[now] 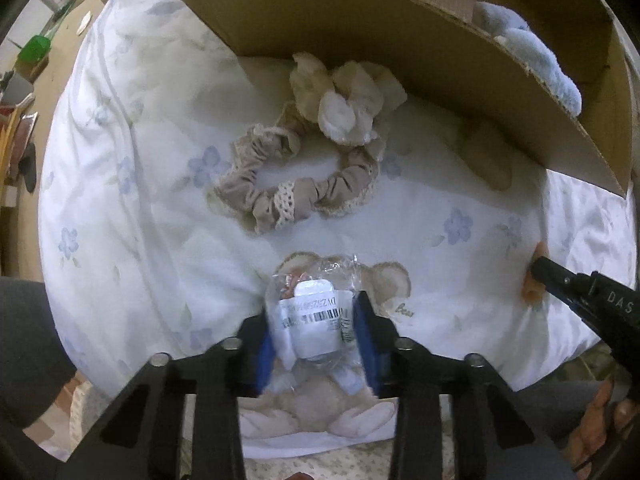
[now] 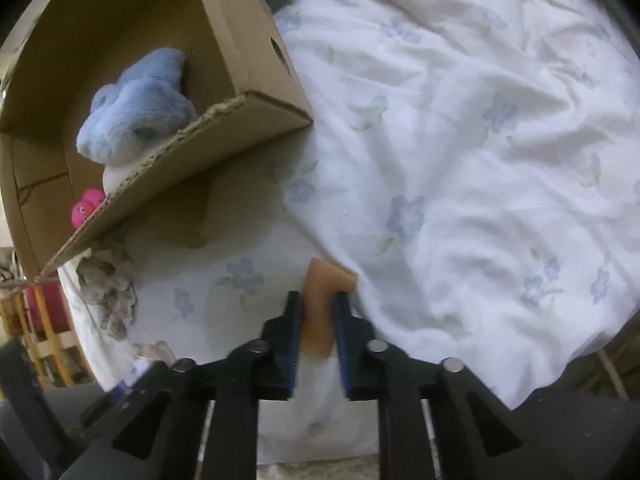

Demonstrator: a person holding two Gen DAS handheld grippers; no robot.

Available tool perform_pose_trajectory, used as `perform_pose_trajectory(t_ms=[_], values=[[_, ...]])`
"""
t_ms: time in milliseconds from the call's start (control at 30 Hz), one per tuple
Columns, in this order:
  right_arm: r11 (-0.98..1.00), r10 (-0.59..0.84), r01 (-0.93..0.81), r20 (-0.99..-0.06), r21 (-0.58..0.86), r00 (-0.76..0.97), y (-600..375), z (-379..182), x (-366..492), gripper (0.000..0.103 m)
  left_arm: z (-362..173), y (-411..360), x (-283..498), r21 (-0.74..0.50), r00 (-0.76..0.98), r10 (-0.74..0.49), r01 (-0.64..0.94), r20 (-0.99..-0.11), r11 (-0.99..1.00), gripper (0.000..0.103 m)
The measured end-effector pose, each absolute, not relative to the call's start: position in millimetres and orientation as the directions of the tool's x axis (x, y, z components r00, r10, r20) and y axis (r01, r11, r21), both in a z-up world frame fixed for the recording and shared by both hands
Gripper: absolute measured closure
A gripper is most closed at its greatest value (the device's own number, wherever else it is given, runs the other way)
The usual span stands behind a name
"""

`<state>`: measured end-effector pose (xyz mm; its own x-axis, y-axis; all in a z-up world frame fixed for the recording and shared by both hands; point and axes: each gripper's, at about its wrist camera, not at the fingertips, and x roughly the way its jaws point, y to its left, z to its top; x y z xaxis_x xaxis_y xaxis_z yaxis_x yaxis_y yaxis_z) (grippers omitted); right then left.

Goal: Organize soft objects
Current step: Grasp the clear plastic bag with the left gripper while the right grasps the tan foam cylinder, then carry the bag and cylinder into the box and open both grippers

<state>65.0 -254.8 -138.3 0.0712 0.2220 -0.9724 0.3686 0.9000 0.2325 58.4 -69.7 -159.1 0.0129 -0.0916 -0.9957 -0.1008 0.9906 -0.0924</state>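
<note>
Your left wrist view: steeply down, close over the bedsheet | right wrist view: likewise | shared — cardboard box, sheet.

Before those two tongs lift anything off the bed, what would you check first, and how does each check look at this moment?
1. Left tongs closed on the plastic-wrapped packet: ok, the blue pads press its sides.
2. Right tongs closed on the tan sponge block: ok.
3. No bedsheet caught with the block: cannot tell, a fold lies against it.
4. Cardboard box open at the top with room inside: ok, only a blue plush and a pink toy show.
5. Scrunchie clear of both tongs: ok, it lies apart near the box.
</note>
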Motion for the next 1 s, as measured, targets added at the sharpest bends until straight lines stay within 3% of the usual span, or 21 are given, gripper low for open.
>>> perform_pose_trajectory(t_ms=[133,433,1000], values=[[0.902,0.224,0.355,-0.969,0.247,0.105,-256,-129,62,0.096,-154,-68,61,-0.112,0.023,-0.110,-0.100,-0.994,0.989,0.081],[0.886,0.284,0.307,-0.930,0.347,0.232,-267,-90,41,0.096,-126,-49,63,-0.086,0.112,-0.075,-0.099,-0.991,0.991,0.082],[0.922,0.341,0.083,-0.895,0.378,0.287,-221,-61,42,0.096,-113,5,40,-0.016,0.152,-0.006,-0.066,-0.988,0.998,0.082]])
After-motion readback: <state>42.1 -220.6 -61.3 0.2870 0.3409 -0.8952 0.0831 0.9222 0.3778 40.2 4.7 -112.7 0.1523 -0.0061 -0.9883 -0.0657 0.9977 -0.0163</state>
